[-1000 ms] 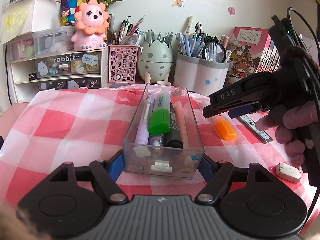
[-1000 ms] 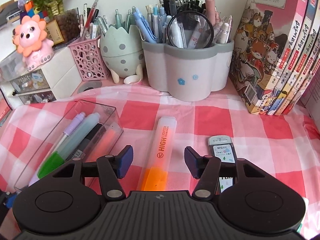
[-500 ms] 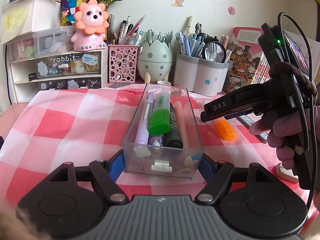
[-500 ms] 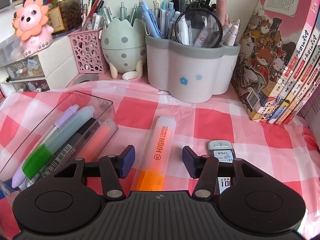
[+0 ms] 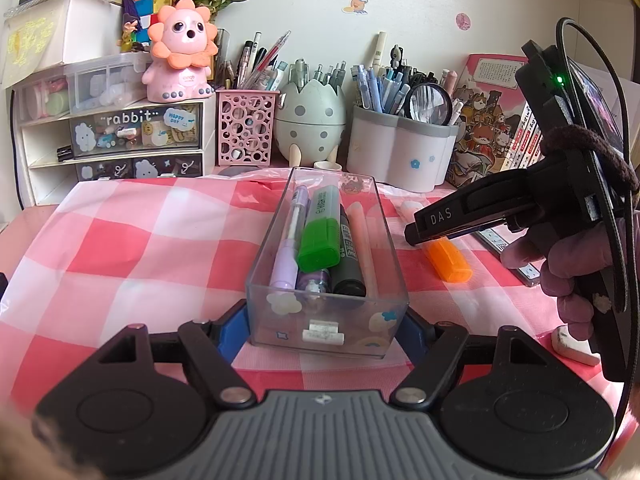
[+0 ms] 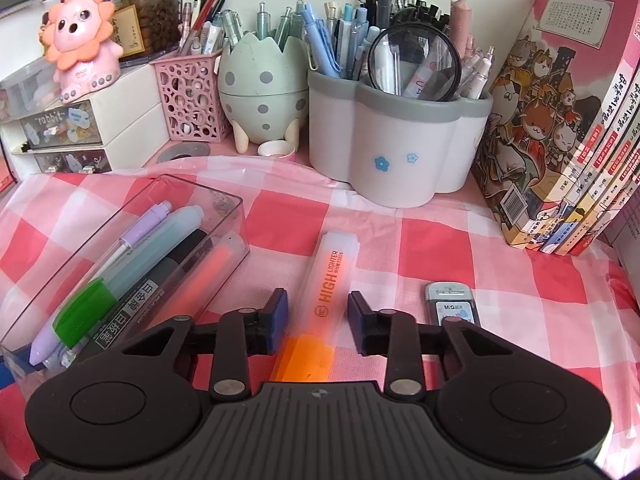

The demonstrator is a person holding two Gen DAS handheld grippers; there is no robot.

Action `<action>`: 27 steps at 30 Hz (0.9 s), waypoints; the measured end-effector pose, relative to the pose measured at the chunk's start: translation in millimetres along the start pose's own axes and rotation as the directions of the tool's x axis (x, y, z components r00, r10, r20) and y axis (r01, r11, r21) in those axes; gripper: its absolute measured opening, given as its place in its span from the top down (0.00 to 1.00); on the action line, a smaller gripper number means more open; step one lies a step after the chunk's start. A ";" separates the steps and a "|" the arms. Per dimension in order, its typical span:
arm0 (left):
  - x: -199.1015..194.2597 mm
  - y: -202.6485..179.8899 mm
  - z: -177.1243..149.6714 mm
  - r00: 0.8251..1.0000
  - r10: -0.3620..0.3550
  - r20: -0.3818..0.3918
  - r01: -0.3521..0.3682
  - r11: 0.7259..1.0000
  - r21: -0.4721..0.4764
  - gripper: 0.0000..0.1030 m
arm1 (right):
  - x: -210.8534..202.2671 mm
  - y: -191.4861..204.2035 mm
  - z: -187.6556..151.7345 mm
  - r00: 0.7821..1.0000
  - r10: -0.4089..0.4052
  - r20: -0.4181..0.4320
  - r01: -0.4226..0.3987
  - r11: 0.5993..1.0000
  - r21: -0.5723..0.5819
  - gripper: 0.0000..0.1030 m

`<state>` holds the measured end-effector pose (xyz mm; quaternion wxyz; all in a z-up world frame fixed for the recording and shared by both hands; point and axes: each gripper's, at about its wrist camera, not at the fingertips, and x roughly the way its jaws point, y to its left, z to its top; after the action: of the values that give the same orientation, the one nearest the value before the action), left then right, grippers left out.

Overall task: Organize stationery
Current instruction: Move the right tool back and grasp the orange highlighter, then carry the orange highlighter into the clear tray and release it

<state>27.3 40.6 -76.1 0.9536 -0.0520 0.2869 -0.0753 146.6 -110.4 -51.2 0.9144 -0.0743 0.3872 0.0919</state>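
The right gripper (image 6: pixel 316 316) has narrowed, its jaws closing around the orange highlighter (image 6: pixel 326 292) without touching yet, while the left gripper (image 5: pixel 326 320) clamps the clear tray (image 5: pixel 320 332), so pickup looks imminent

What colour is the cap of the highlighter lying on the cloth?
Orange, on the highlighter; clearest in the left wrist view.

A clear glossy plastic box (image 5: pixel 326 312) sits on a smooth, shiny pink-checked plastic tablecloth (image 5: pixel 132 240) beside a translucent plastic highlighter (image 6: pixel 330 276).

The orange highlighter (image 6: pixel 320 312) has its cap end hidden (under the tool body), as has the lead case (image 6: pixel 452 306).
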 end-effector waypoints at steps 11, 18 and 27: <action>0.0 0.0 0.0 1.000 0.000 0.000 0.000 1.000 0.000 0.52 | -2.7 -1.2 3.4 0.999 0.018 -0.043 -0.015 0.998 0.067 0.77; 0.0 0.0 0.0 1.000 0.000 0.000 0.000 1.000 0.000 0.52 | -6.2 -10.9 4.1 0.995 0.086 -0.058 -0.074 0.980 0.182 0.77; 0.0 -0.1 0.0 1.000 0.000 0.000 0.000 1.000 0.000 0.52 | -18.3 -19.7 10.2 0.986 0.162 -0.036 -0.144 0.944 0.298 0.77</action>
<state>27.3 40.5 -76.2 0.9536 -0.0519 0.2869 -0.0753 145.6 -129.4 -29.8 0.8934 0.0901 0.4282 0.1016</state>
